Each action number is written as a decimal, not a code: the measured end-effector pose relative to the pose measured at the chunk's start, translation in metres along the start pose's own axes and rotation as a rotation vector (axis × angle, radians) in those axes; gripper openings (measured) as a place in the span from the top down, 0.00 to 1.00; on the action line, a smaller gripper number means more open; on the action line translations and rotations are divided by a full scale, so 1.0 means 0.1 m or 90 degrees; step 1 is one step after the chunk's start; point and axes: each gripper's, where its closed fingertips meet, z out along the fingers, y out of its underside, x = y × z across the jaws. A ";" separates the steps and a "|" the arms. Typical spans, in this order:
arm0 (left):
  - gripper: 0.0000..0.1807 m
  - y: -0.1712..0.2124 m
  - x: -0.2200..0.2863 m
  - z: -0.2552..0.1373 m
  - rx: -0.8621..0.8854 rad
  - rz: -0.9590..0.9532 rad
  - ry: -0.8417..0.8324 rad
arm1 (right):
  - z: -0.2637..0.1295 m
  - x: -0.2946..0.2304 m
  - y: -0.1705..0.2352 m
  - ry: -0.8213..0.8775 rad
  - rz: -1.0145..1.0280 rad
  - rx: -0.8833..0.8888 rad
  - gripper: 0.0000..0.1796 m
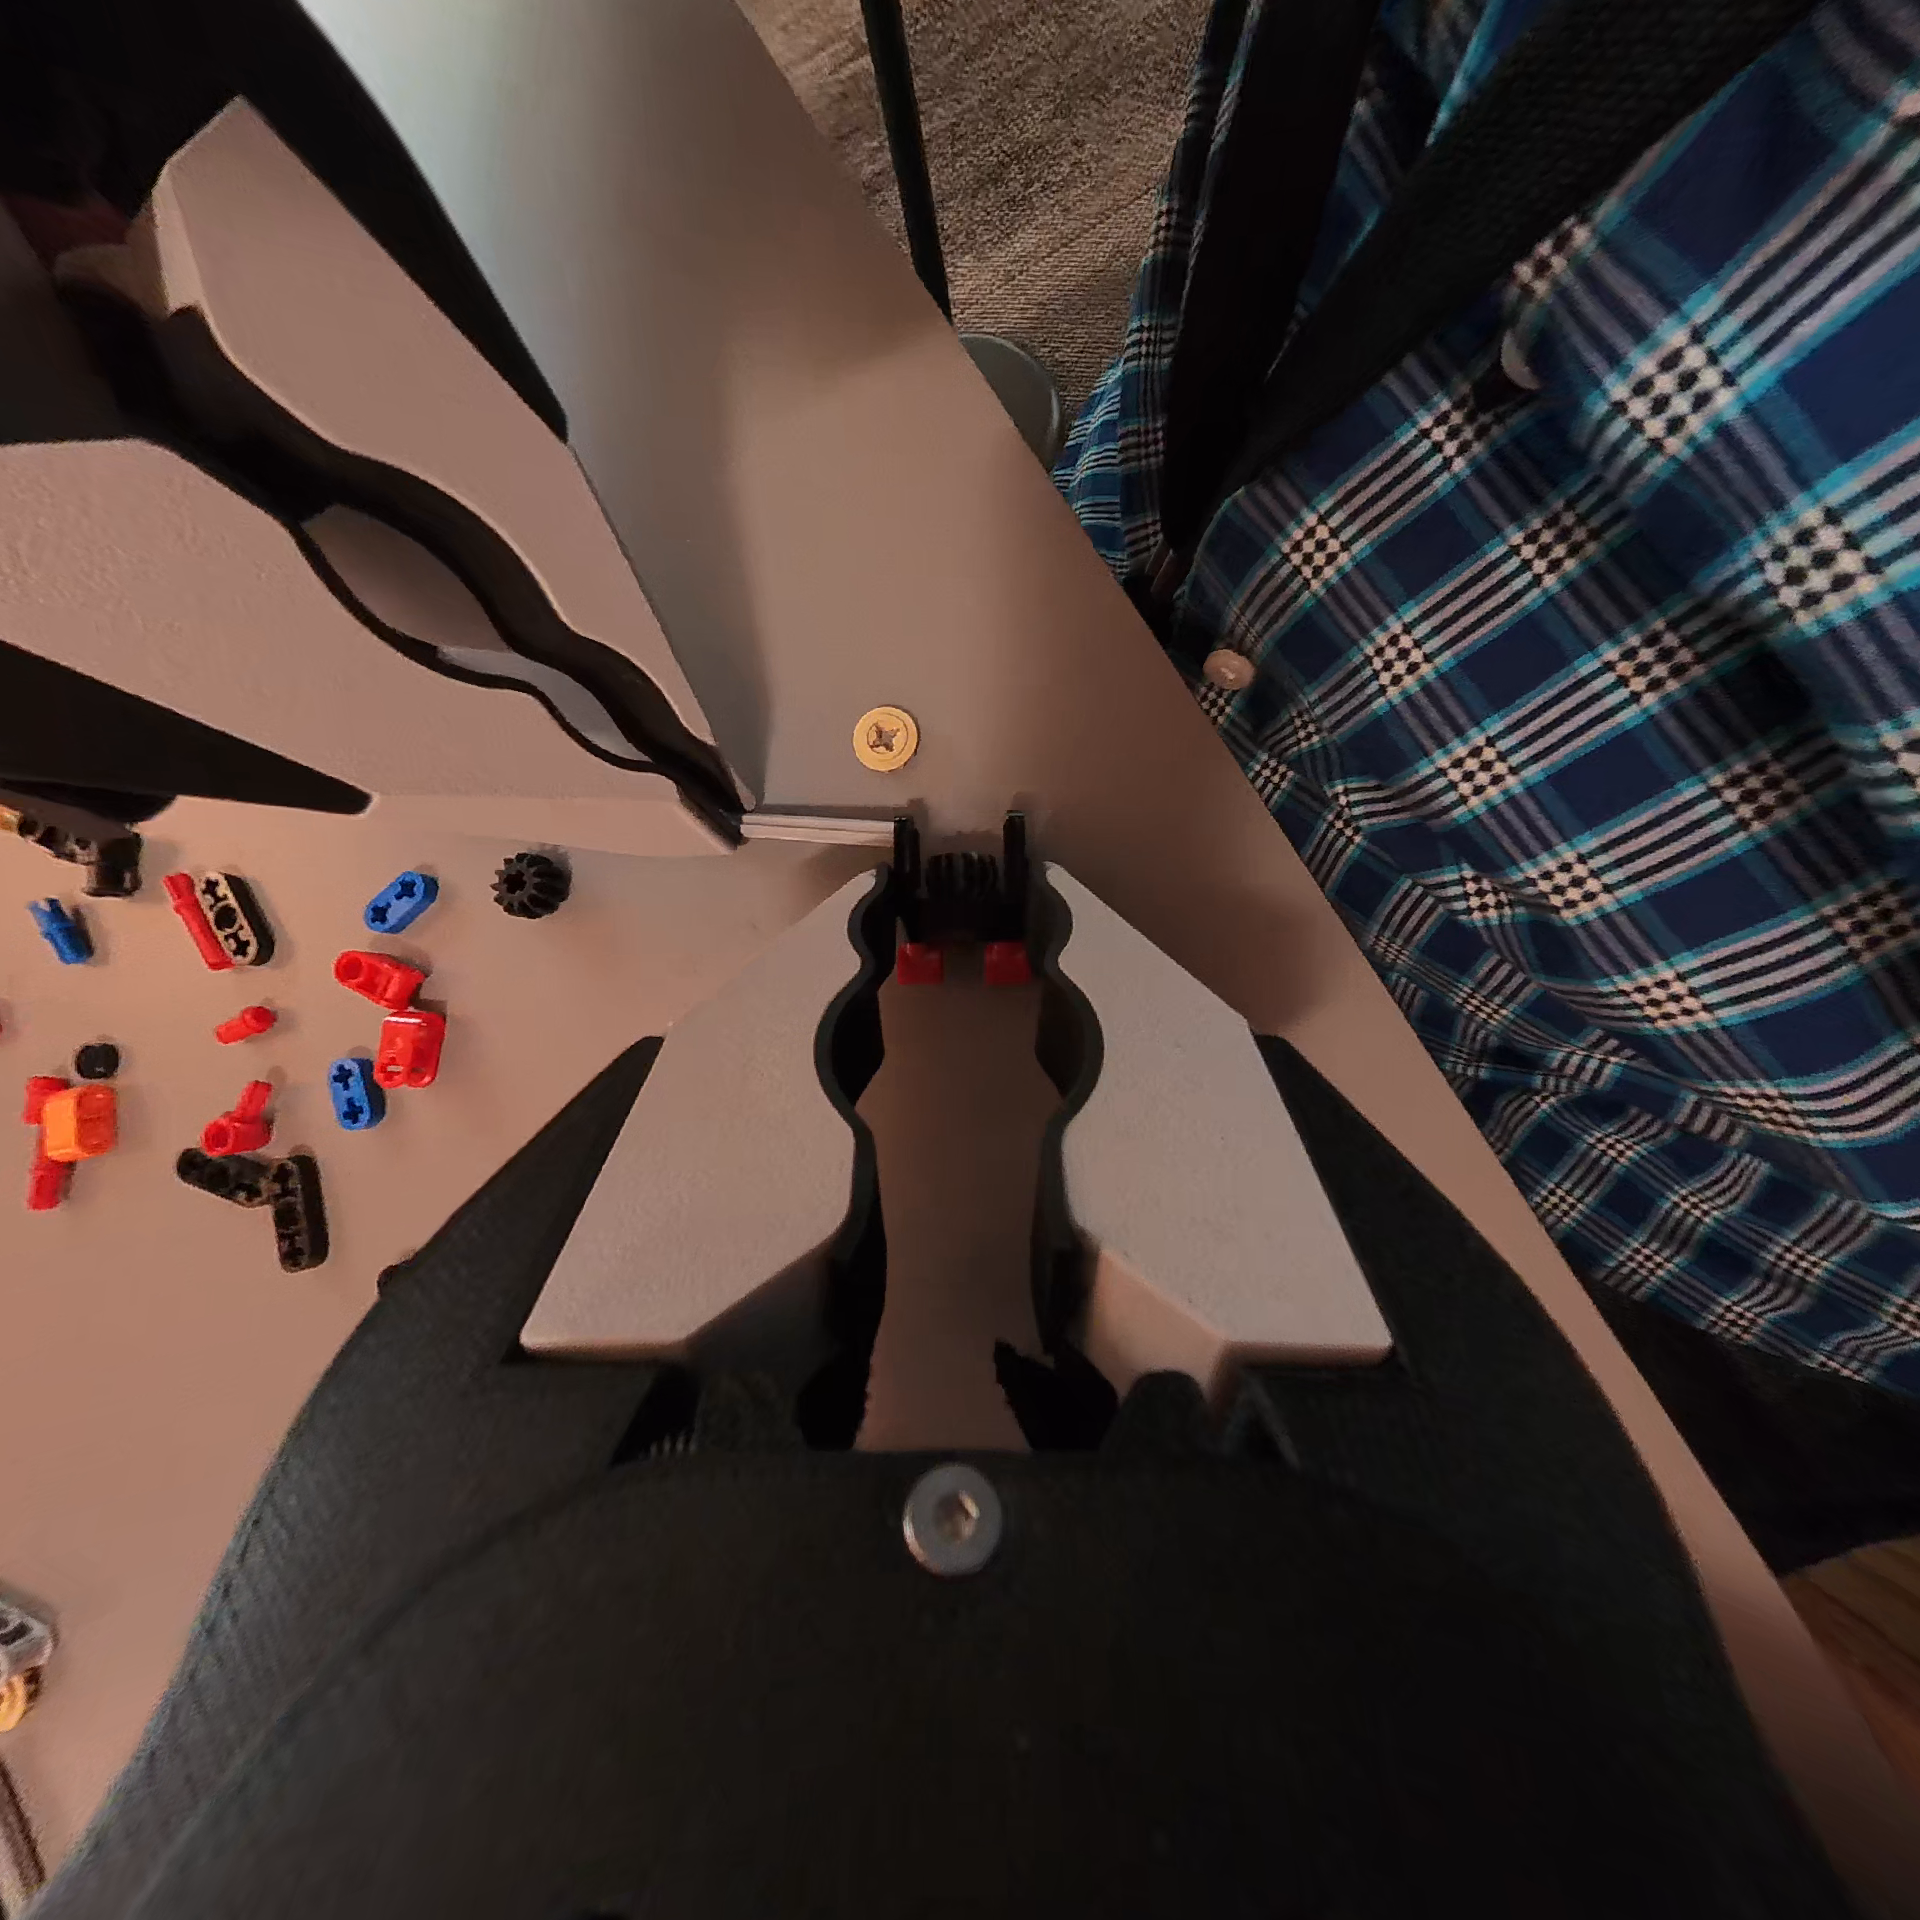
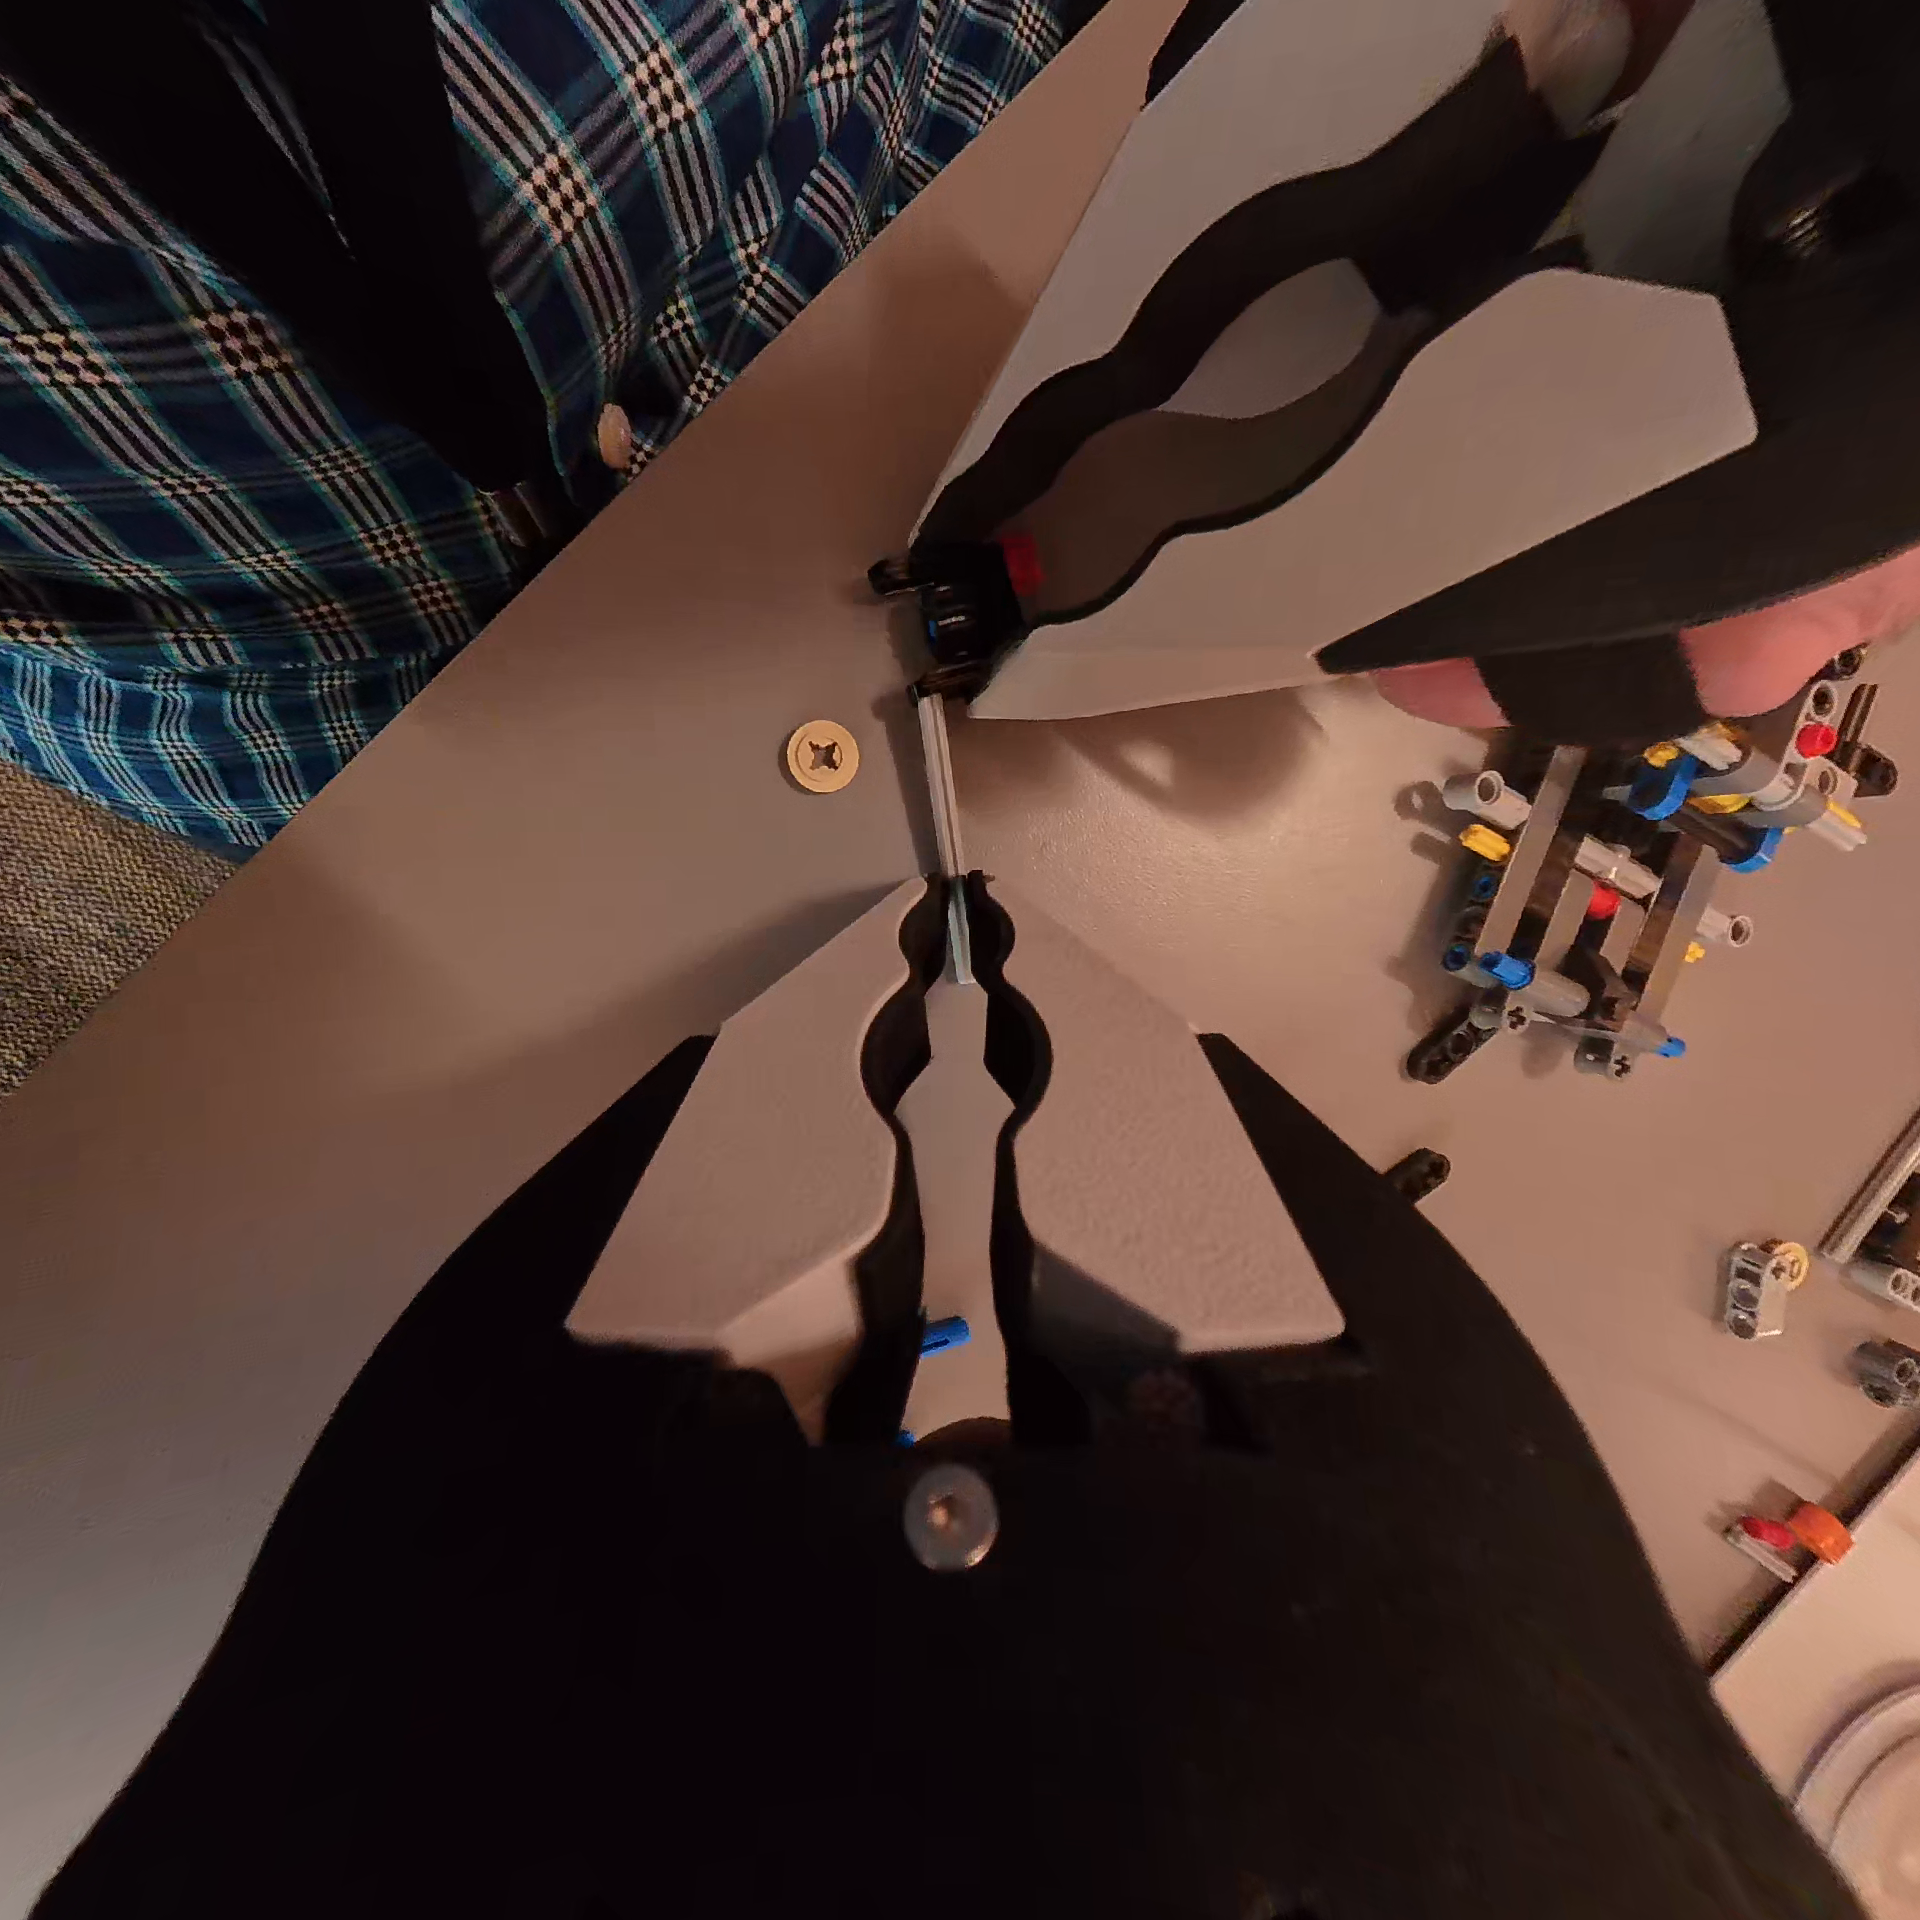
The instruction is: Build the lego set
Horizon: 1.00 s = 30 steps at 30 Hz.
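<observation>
Left gripper [image 1: 961, 904]: I clamp a small black frame piece [image 1: 961, 883] between my fingertips; my fingers stand narrow around it. A black gear sits in the middle of it, and two red connectors [image 1: 961, 961] poke back toward my palm.

Why I hold it so: I judge the frame's open side faces the other gripper so that the axle can enter its hole straight on.

Right gripper [image 2: 961, 904]: my fingers are pinched nearly together on one end of a thin light-grey axle [image 2: 943, 790], which sticks out past my tips.

Axle's far end: it reaches the black frame piece at the left fingertips and seems to touch or enter it; how deep it sits I cannot tell.

Step in hand: I judge that I am threading the axle through the frame and gear, both tools held just above the table [image 2: 520, 935] near its edge.

Tan round disc [image 2: 822, 757]: it lies flat on the table just left of the axle, beside my right fingertips.

Loose parts [image 1: 239, 1018]: red, blue and black pieces, with a spare black gear [image 1: 530, 883], lie scattered well left of my left fingers.

Partial build [image 2: 1621, 883]: a grey, black, blue and yellow assembly rests far right of my right fingers, out of the way.

Risk: the axle is thin and gripped only at its end, so it could tilt or slip if I push off-line.
</observation>
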 end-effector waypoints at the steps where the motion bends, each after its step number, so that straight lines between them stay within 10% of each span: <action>1: 0.87 0.00 0.00 0.00 0.000 -0.004 0.002 | 0.00 0.00 0.00 0.001 0.001 0.003 1.00; 30: 0.87 -0.02 0.03 0.01 0.008 -0.047 0.044 | 0.02 0.03 -0.02 0.008 0.022 0.036 0.99</action>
